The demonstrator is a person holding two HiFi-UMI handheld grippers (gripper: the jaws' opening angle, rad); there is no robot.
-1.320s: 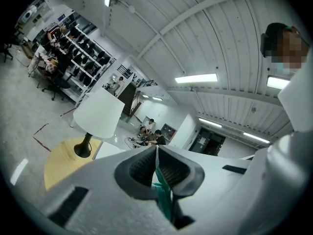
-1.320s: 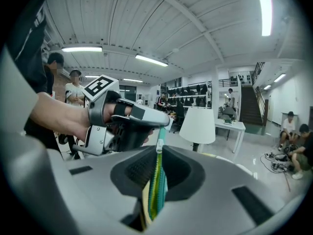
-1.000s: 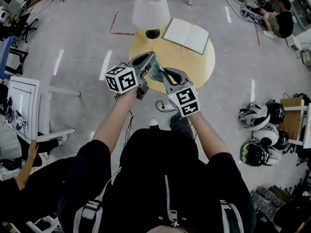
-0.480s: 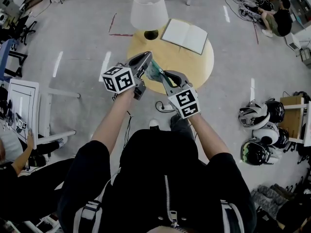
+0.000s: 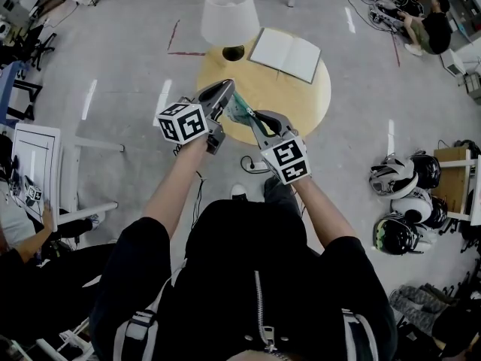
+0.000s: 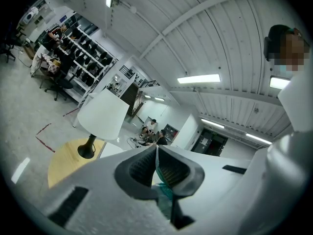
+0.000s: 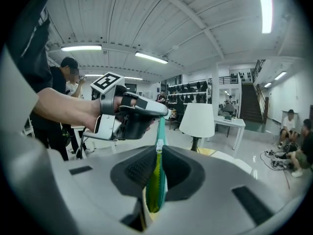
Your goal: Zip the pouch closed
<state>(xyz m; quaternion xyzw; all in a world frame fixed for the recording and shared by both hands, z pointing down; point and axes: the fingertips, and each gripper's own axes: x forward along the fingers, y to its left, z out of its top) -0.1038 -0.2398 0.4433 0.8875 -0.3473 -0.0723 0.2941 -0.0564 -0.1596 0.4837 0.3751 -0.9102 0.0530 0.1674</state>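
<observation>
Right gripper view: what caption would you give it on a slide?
The right gripper pinches a teal-green pouch at its zipper while the left gripper holds the far end.

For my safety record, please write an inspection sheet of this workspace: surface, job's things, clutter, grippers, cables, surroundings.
Surface: round yellow table.
Job's things: teal pouch, held in the air between both grippers, seen over the table's near edge.
Clutter: white-shaded lamp and open notebook on the table.
Grippers: left gripper, fingers shut on the pouch; right gripper, fingers shut on its zipper edge.
Cables: one loose cable on the floor under the grippers.
Surroundings: helmets at the right; seated people farther off.
</observation>
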